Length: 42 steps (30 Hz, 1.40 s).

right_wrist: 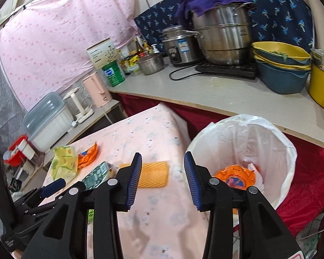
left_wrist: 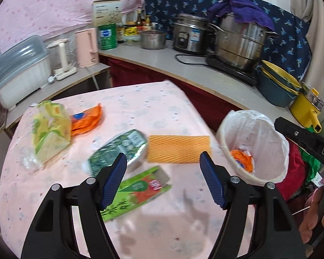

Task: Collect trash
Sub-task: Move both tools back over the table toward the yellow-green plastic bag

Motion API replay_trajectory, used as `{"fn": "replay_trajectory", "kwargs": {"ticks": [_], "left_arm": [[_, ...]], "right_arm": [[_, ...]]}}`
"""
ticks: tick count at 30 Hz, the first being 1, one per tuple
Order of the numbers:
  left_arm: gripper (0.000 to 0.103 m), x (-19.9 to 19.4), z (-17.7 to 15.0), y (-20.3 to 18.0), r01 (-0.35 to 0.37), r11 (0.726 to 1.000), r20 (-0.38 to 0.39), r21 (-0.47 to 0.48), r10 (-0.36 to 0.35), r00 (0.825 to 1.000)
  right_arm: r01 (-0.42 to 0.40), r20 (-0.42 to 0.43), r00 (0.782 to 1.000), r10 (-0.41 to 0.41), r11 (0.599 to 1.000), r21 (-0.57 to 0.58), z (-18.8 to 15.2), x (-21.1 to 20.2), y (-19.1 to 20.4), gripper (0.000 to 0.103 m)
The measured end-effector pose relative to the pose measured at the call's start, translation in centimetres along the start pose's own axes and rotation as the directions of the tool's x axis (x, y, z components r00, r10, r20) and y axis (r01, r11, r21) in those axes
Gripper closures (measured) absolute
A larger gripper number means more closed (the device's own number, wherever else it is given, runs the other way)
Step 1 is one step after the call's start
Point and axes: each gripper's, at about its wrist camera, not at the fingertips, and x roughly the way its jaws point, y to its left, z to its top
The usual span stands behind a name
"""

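Note:
Trash lies on a pink-clothed table (left_wrist: 140,108): a yellow-green bag (left_wrist: 49,133), an orange wrapper (left_wrist: 86,120), a dark green foil packet (left_wrist: 118,149), a green and red carton (left_wrist: 138,190) and an orange ribbed cloth (left_wrist: 179,149). My left gripper (left_wrist: 163,164) hovers open above the packet and carton, nothing between its fingers. A white-lined bin (right_wrist: 244,155) stands off the table's right edge with an orange wrapper (right_wrist: 235,177) inside. My right gripper (right_wrist: 163,168) is open and empty over the table edge beside the bin. The left gripper's blue fingertip (right_wrist: 54,184) shows at lower left.
A counter (right_wrist: 205,90) behind holds steel pots (right_wrist: 222,34), a rice cooker (right_wrist: 179,45), stacked basins (right_wrist: 280,69), a yellow pot (right_wrist: 321,86), jars and a green tin (right_wrist: 113,73). A pink kettle (left_wrist: 86,47) and a white lidded box (left_wrist: 19,71) stand at left. A person's hand (left_wrist: 315,215) holds the right gripper.

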Motion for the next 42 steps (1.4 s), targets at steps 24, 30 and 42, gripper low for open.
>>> {"fn": "replay_trajectory", "kwargs": {"ticks": [24,30,42], "left_arm": [[0.027,0.5,-2.2,14.4,-0.303,0.952,0.009,-0.044,0.304,0.953],[0.027,2.8,-1.8,17.2,-0.325,0.946,-0.009,-0.017,0.325,0.946],[0.030,7.4,-0.8,20.4,-0.314,0.949,-0.036,0.010,0.314,0.949]], "right_arm": [[-0.097,-0.147,0.986,0.078,0.987,-0.125,-3.3,6.1,10.8,0.062],[-0.104,-0.181,0.980,0.080,0.986,-0.127,-3.4,8.6,12.4,0.062],[-0.095,-0.214,0.975,0.063,0.986,-0.139,-2.8,12.6,14.2,0.062]]}}
